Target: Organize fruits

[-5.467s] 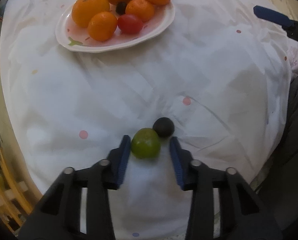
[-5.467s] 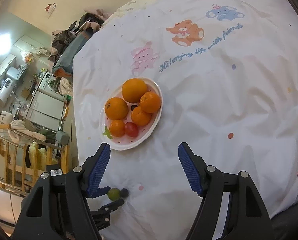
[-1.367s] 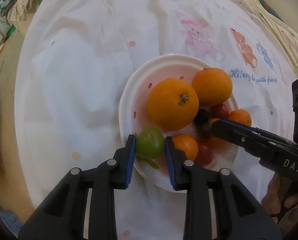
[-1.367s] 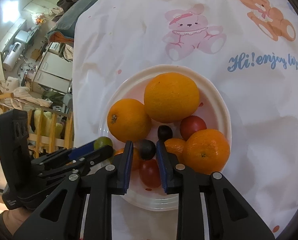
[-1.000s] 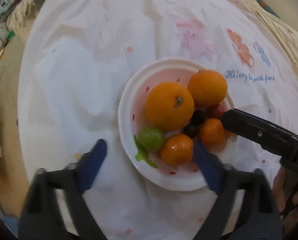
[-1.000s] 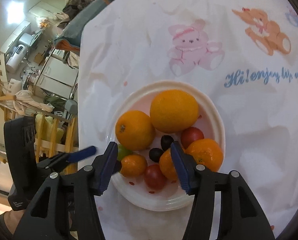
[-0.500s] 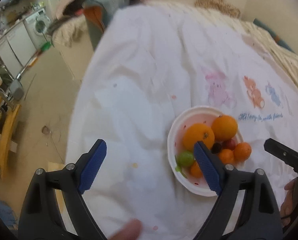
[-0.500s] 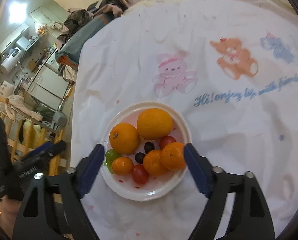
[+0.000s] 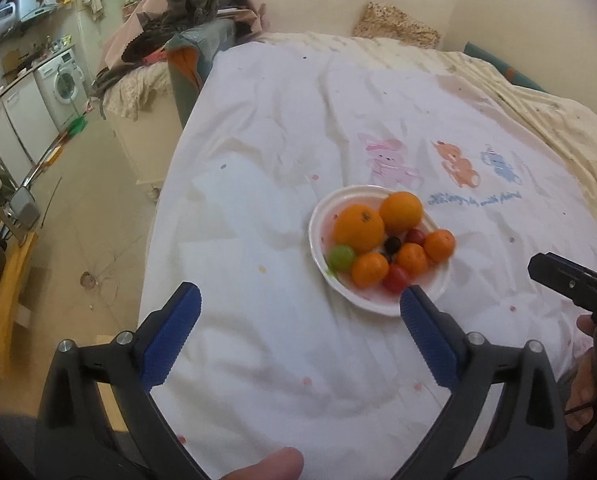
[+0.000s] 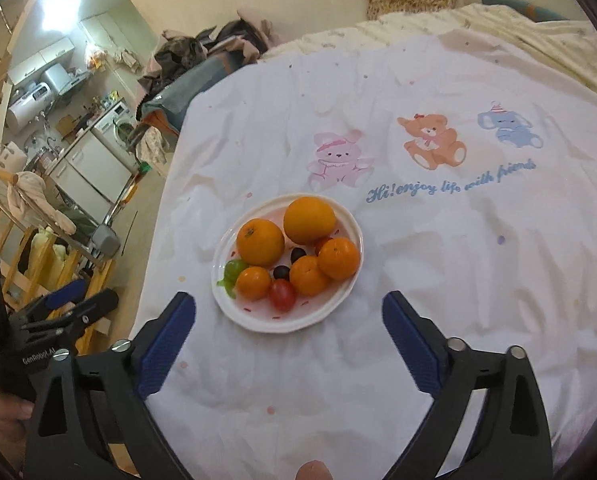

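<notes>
Above white sheet (image 10: 438, 264): left hand-held gripper (image 9: 298, 312) and right hand-held gripper (image 10: 288, 316) opening wide, empty, clear of fruit plate (image 10: 282, 322).

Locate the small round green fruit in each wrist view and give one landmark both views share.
Left wrist view: the small round green fruit lies at the left edge of the white plate, below the big orange with the stem scar.
Right wrist view: the green fruit lies at the plate's lower left, partly hidden by a small orange.
Shared landmark: the pink rabbit print beyond the plate.
</notes>
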### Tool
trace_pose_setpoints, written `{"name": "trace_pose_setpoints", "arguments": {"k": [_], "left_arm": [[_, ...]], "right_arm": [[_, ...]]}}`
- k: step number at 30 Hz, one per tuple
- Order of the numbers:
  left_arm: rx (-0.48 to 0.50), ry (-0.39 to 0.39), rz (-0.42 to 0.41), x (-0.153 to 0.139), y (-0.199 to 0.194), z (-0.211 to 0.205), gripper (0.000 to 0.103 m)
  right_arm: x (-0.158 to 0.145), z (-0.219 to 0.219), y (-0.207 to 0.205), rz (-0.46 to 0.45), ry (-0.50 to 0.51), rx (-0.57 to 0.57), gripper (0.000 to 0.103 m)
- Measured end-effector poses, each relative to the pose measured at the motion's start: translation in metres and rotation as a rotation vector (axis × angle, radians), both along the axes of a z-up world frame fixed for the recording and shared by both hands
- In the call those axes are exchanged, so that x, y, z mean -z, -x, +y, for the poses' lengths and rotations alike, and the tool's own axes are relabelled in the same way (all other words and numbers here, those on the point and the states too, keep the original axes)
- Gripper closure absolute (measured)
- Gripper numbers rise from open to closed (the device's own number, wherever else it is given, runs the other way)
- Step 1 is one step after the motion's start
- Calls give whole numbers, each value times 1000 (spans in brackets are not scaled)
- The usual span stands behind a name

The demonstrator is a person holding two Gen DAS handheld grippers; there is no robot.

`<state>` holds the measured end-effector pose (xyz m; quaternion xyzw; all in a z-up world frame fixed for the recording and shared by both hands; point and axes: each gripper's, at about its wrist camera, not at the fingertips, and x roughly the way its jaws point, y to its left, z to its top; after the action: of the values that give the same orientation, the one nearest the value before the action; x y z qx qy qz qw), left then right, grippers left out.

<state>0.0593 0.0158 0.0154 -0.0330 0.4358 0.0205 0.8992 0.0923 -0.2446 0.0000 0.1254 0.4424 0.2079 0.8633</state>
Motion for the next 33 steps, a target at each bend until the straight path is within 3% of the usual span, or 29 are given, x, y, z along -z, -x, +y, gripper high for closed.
{"name": "trace_pose_setpoints", "arguments": {"k": [4,11,18,33], "left_arm": [[-6,17,-37,-2,21,-7,1],[-9,-1,-134,-5,42,-20,1],[-1,-10,-123,-1,39,-25,1],[-2,-7,-100,4,39,-26,1]], "right_arm": [[0,-4,26,-40,-4,53,0],[3,3,52,-109,91,118,0],[6,20,59,-155,190,99,0],[7,25,58,-160,198,102,0]]}}
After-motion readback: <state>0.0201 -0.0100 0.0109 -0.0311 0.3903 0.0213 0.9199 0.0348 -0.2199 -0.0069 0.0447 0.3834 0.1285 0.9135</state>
